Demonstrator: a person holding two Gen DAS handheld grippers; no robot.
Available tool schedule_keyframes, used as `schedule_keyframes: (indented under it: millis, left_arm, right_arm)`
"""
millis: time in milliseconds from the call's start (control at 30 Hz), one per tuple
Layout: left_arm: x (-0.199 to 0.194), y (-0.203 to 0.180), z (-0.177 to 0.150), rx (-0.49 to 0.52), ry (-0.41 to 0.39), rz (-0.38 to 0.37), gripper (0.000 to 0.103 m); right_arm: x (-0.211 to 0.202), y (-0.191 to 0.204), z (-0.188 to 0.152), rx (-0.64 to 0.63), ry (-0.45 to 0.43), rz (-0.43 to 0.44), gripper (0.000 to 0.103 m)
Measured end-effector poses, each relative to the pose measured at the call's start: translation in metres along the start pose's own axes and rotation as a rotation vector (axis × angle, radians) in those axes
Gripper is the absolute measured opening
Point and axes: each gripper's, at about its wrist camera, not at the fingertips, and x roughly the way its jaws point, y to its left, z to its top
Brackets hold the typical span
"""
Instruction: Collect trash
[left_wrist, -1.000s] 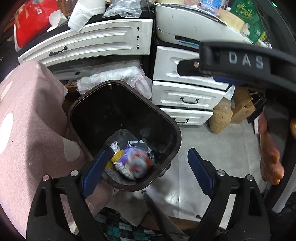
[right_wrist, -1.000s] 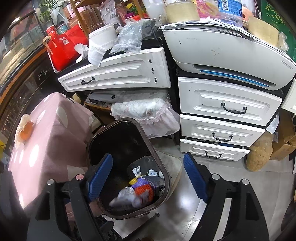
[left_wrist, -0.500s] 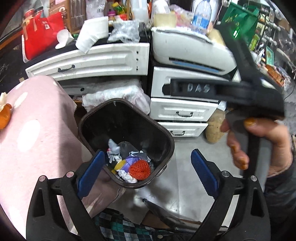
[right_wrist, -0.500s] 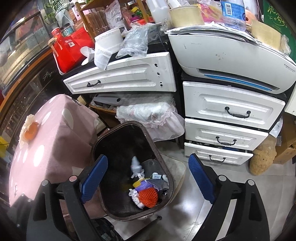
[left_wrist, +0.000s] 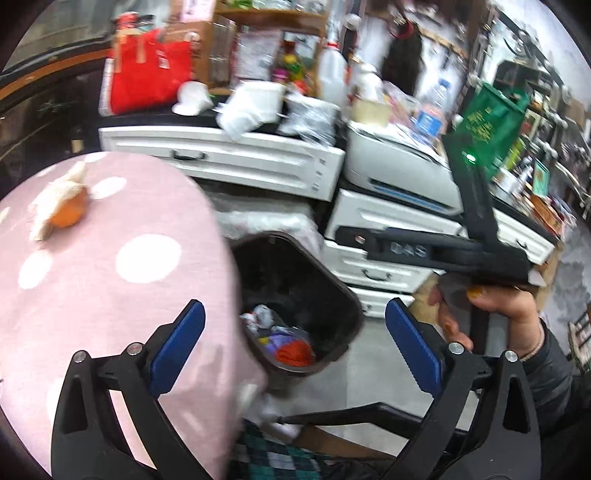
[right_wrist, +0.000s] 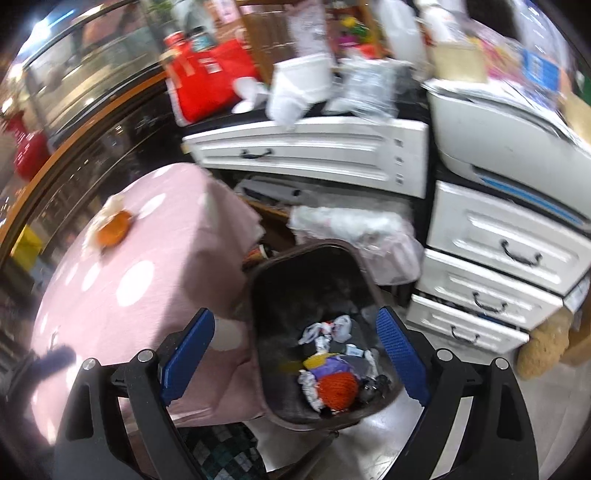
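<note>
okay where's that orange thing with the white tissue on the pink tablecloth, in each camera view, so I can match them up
Left wrist: the orange thing lies upper left on the pink tablecloth, far left of the trash bin.
Right wrist: the orange thing lies left of centre on the pink tablecloth, up-left of the bin.
Shared landmark: the bin, at the cloth's right edge in both views.

Left of the fingers lies a matt pink tablecloth (right_wrist: 147, 280). Between them, the dark plastic bin (right_wrist: 291, 291) looks dull; beyond it, glossy white drawers (right_wrist: 491, 251).
</note>
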Motion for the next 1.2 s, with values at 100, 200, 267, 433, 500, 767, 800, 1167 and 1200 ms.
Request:
schedule_keyframes:
  millis: [100,200,267,433,500,767,800,1167,1200]
  left_arm:
    - [-0.011,0.022,-0.001,-0.016,-0.015,0.054,0.097]
    - [-0.017,0.047,-0.002,-0.041,-0.010,0.086,0.097]
    - [-0.025,0.065,-0.003,-0.068,-0.013,0.082,0.097]
    - [-0.037,0.102,-0.007,-0.084,-0.040,0.162,0.097]
    - [-0.040,0.118,-0.004,-0.058,-0.053,0.227,0.097]
    - [-0.031,0.182,0.016,0.051,-0.059,0.490,0.097]
    - [-0.026,0.191,0.020,0.064,-0.052,0.502,0.097]
    - [0.030,0.244,0.050,0.137,-0.003,0.545,0.093]
    - [0.035,0.247,0.052,0.142,0.001,0.545,0.089]
  right_arm:
    - [0.001,0.026,0.003,-0.063,0.002,0.036,0.090]
    - [0.004,0.047,0.005,-0.112,0.002,0.059,0.090]
    - [0.006,0.063,0.007,-0.148,0.004,0.073,0.090]
    - [0.013,0.098,0.011,-0.232,0.008,0.106,0.090]
    - [0.015,0.108,0.011,-0.250,0.010,0.115,0.090]
    - [0.028,0.134,0.013,-0.293,0.040,0.157,0.090]
    - [0.030,0.136,0.013,-0.295,0.043,0.159,0.090]
    - [0.055,0.144,0.017,-0.310,0.092,0.151,0.090]
    - [0.058,0.145,0.018,-0.310,0.097,0.150,0.090]
